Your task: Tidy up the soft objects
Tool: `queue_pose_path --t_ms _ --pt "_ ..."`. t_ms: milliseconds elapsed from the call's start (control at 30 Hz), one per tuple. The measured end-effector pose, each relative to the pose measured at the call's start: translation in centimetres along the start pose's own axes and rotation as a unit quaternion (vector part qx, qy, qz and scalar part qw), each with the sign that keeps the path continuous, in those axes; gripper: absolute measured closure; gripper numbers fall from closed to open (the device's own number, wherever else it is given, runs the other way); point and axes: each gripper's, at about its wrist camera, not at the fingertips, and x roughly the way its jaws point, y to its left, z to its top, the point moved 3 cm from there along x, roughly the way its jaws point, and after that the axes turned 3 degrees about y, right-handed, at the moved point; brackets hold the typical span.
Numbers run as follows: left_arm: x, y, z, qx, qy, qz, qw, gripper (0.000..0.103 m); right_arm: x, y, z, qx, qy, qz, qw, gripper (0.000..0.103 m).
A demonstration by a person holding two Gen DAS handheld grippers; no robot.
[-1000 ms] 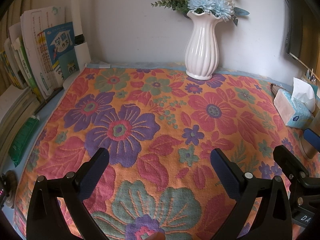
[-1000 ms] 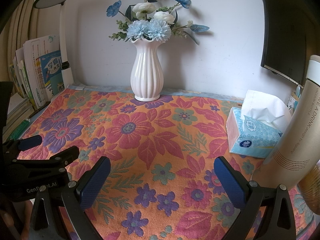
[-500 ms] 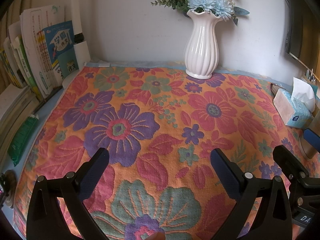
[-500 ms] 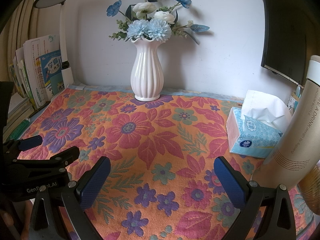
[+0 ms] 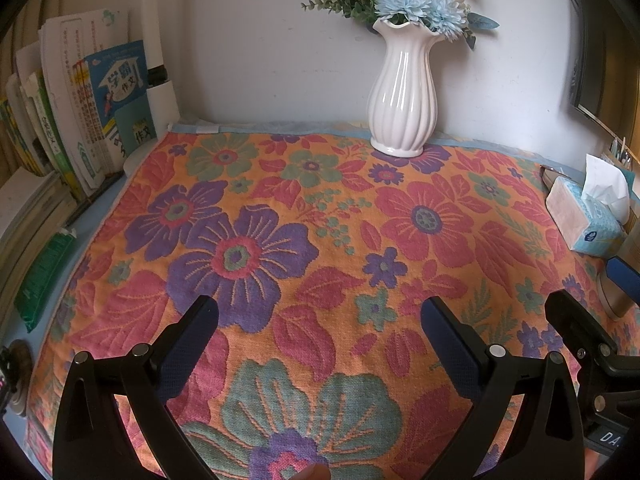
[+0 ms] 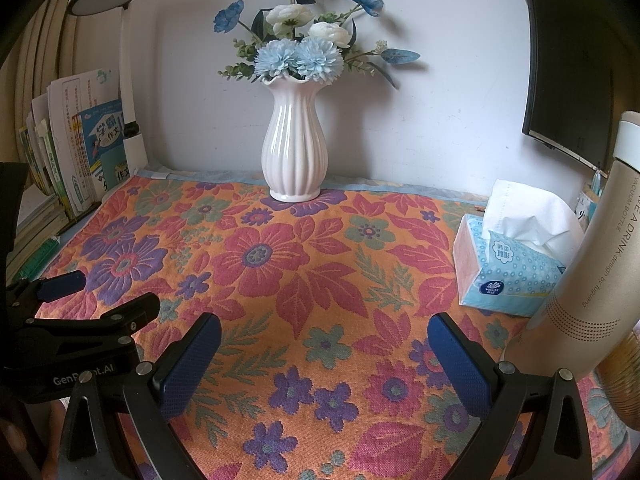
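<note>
An orange floral towel [image 5: 320,240] [image 6: 320,272] lies spread flat over the desk, with a pale blue hem along its far edge. My left gripper [image 5: 318,316] hovers over the towel's near middle, open, nothing between its blue pads. My right gripper [image 6: 324,332] stands open over the towel's near right part, also holding nothing. The left gripper [image 6: 80,292] shows at the left edge of the right wrist view, and the right gripper [image 5: 592,300] at the right edge of the left wrist view.
A white ribbed vase [image 5: 402,100] [image 6: 295,152] with blue and white flowers stands on the towel's far edge. A tissue box [image 6: 516,260] [image 5: 588,216] and a gold bottle [image 6: 596,264] sit at the right. Books [image 5: 80,112] and a lamp post [image 6: 130,92] line the left side.
</note>
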Motion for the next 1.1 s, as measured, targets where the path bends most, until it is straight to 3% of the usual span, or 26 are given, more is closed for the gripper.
queue_pose_path --t_ms 1100 --pt "-0.03 -0.16 -0.11 0.004 -0.002 0.004 1.0 0.002 -0.01 0.06 0.02 0.0 0.001 0.0 1.0 0.0"
